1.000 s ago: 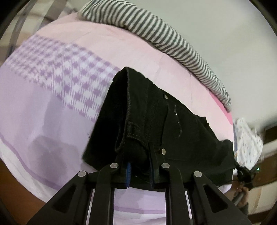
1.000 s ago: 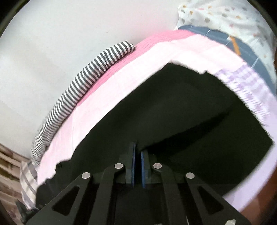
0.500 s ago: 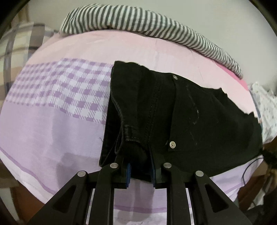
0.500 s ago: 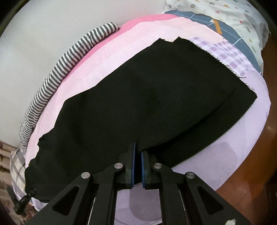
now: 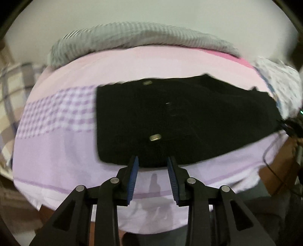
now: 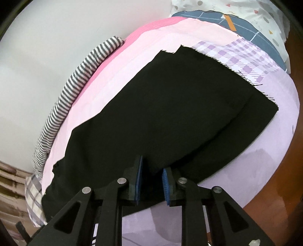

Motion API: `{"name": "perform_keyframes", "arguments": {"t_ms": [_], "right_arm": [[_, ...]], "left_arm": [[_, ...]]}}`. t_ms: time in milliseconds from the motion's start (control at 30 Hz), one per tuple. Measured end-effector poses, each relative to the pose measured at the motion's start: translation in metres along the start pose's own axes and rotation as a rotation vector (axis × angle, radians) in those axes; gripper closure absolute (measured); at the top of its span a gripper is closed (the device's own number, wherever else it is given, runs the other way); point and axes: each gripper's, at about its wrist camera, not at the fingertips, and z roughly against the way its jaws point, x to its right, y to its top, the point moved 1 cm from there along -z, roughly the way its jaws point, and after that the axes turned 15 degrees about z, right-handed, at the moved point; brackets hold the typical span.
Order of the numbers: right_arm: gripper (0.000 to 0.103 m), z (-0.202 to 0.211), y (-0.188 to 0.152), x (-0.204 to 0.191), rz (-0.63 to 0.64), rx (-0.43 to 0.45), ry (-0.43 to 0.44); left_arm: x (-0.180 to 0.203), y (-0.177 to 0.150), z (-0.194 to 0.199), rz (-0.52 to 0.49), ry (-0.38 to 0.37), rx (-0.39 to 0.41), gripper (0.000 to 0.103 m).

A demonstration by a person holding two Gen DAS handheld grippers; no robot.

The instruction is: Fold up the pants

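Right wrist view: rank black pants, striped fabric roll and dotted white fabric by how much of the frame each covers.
1. black pants: largest by far, filling the middle of the frame.
2. striped fabric roll: a long narrow band along the wall.
3. dotted white fabric: smallest patch, but cut off by the frame's edge and farthest away, so its rank against the roll is unsure.

No text, label or number is legible anywhere.

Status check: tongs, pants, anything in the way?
Left tongs opening, empty. Right tongs opening, pants edge between the pads, not pinched. Pants flat on bed. Nothing in the way.
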Motion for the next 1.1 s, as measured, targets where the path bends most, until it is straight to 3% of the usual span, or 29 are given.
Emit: {"name": "perform_keyframes", "arguments": {"t_ms": [267, 533, 733, 933, 1000, 1033, 1100], "right_arm": [[0.084, 0.007, 0.009, 0.027, -0.084, 0.039, 0.06], [0.096, 0.015, 0.02, 0.024, -0.084, 0.047, 0.11], [0.097, 0.024, 0.03, 0.017, -0.063, 0.052, 0.13], [0.097, 0.029, 0.032, 0.016, -0.064, 0.064, 0.151], [0.097, 0.029, 0.03, 0.017, -0.061, 0.066, 0.16], [0.097, 0.029, 0.029, 0.019, -0.061, 0.065, 0.16], [0.094, 0.028, 0.026, 0.024, -0.076, 0.055, 0.155]], "left_arm": [[0.144, 0.003, -0.022, -0.279, -0.266, 0.007, 0.069], [0.268, -0.012, -0.07, -0.49, -0.402, -0.047, 0.069], [0.319, -0.036, -0.095, -0.661, -0.382, -0.067, 0.069], [0.341, -0.046, -0.117, -0.685, -0.316, -0.068, 0.069], [0.345, -0.047, -0.125, -0.675, -0.313, -0.081, 0.076], [0.347, -0.048, -0.129, -0.67, -0.317, -0.094, 0.091], [0.349, -0.049, -0.133, -0.667, -0.308, -0.102, 0.095]]}}
